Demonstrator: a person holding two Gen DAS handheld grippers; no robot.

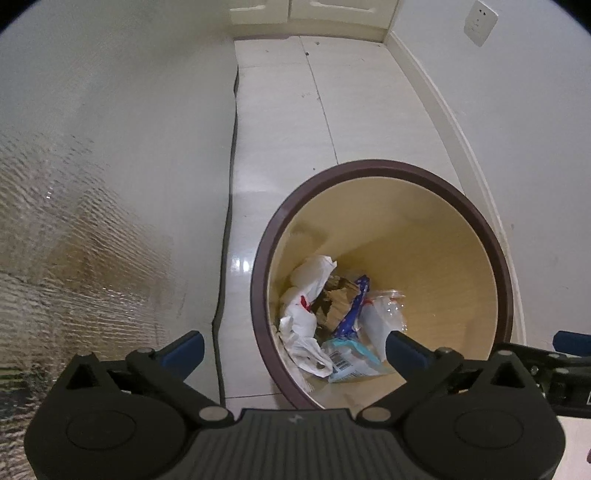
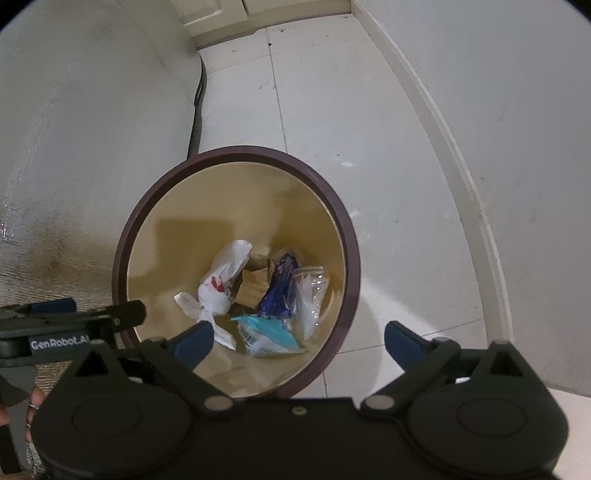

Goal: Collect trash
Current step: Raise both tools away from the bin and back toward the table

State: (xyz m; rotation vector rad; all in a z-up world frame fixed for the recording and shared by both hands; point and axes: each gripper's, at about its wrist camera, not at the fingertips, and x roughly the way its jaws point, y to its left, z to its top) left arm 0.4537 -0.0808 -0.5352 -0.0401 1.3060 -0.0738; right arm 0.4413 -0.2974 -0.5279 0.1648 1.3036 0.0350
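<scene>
A round trash bin with a dark brown rim (image 1: 369,164) and tan inside stands on the floor; it also shows in the right wrist view (image 2: 236,151). At its bottom lie a white plastic bag (image 1: 306,295), brown paper (image 1: 338,301), a blue wrapper (image 1: 354,306), a clear plastic bag (image 1: 384,314) and a light blue packet (image 1: 347,356). My left gripper (image 1: 293,352) is open and empty above the bin's near left rim. My right gripper (image 2: 299,341) is open and empty above the bin's near rim. The trash shows in the right wrist view too, with the white bag (image 2: 221,280) and blue wrapper (image 2: 279,291).
A silver textured cover (image 1: 74,240) fills the left side. White floor tiles (image 1: 295,110) run back to cream cabinets (image 1: 310,14). A white wall with baseboard (image 1: 454,122) and a socket (image 1: 480,22) is on the right. The left gripper's body (image 2: 74,321) shows in the right wrist view.
</scene>
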